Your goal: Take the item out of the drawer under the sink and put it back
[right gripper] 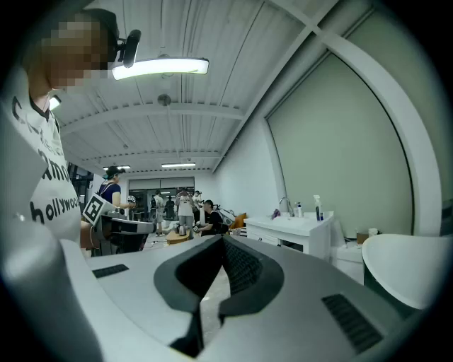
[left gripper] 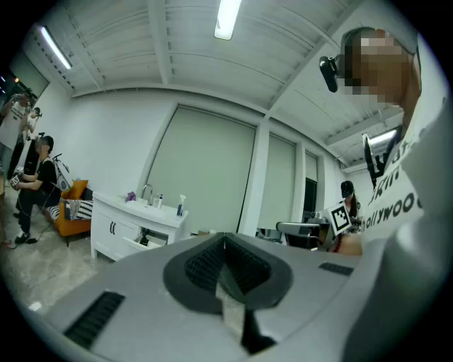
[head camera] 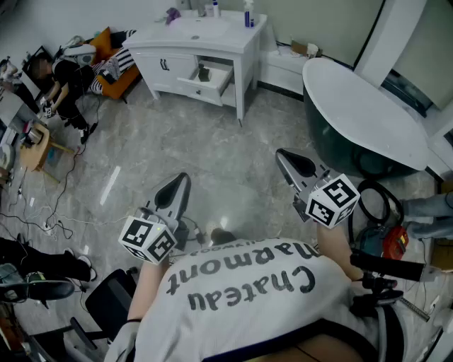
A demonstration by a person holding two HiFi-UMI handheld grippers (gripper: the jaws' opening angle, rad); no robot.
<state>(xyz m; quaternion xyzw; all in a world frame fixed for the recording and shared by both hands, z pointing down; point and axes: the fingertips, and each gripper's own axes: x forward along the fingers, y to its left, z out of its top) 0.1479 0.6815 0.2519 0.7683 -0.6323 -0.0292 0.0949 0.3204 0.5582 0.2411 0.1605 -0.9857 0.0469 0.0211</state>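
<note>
The white sink cabinet (head camera: 195, 42) stands far ahead across the floor. Its drawer (head camera: 214, 86) under the basin is pulled out, with a small dark item (head camera: 203, 73) in it. My left gripper (head camera: 177, 185) and right gripper (head camera: 289, 161) are held level over the floor, well short of the cabinet. Both are shut with nothing between the jaws. The left gripper view has its closed jaws (left gripper: 225, 244) in front and the cabinet (left gripper: 138, 219) small at the left. The right gripper view has its closed jaws (right gripper: 223, 244) in front and the cabinet (right gripper: 297, 230) at the right.
A dark bathtub with a white rim (head camera: 368, 113) stands to the right of the cabinet. An orange sofa (head camera: 117, 71), seated people and cables fill the left side. Bottles (head camera: 248, 14) stand on the basin top. Tools and a coiled cable (head camera: 382, 212) lie at my right.
</note>
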